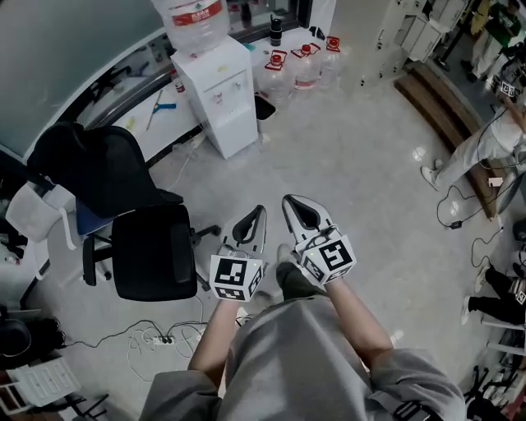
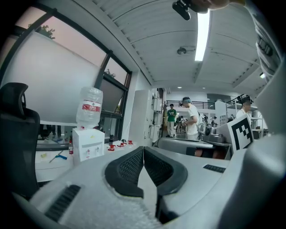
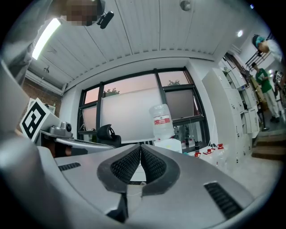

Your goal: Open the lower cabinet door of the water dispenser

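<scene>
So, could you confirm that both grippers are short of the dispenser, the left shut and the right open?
Not quite: the right gripper is shut too, jaws meeting with nothing between, as the right gripper view shows. The left gripper is shut, and both are short of the dispenser.

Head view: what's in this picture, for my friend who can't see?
A person holds two shut, empty tongs side by side over a grey floor: the left tongs and the right tongs. Ahead stands a white water dispenser with a bottle on top, its lower door looking shut. A black office chair sits at the left.
</scene>
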Tool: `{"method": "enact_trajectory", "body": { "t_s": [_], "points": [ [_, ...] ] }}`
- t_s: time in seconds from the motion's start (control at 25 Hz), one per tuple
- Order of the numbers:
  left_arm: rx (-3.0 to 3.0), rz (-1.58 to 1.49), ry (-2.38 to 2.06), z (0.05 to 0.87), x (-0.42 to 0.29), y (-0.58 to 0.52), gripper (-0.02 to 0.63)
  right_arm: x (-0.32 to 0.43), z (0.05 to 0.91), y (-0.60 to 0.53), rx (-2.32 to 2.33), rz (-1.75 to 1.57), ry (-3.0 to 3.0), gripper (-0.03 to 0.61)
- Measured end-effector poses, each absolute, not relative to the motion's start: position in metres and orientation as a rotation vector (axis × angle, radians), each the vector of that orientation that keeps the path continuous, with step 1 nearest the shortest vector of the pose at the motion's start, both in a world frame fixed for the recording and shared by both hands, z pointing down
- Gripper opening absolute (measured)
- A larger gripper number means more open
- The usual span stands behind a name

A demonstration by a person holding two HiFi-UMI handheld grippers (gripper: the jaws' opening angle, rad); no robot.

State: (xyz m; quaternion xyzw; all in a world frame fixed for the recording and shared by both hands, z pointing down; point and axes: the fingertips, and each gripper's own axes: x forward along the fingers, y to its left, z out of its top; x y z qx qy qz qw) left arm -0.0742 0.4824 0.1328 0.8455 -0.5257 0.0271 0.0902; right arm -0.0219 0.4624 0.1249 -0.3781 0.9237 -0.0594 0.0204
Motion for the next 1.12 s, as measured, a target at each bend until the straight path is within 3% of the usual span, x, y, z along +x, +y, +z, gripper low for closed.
{"method": "enact_trajectory", "body": {
  "t_s": [0.44, 1.12],
  "points": [
    [2.421, 0.159, -1.585, 0.151, -0.063, 0.362, 0.011, -0.003, 0.149, 0.342, -1.094, -0.315, 2.881, 0.014],
    [2.333, 0.230, -1.623, 0.175, -0.062, 0.278, 0.011, 0.012, 0.176, 0.252, -1.020, -0.409, 2.888, 0.014]
  ]
}}
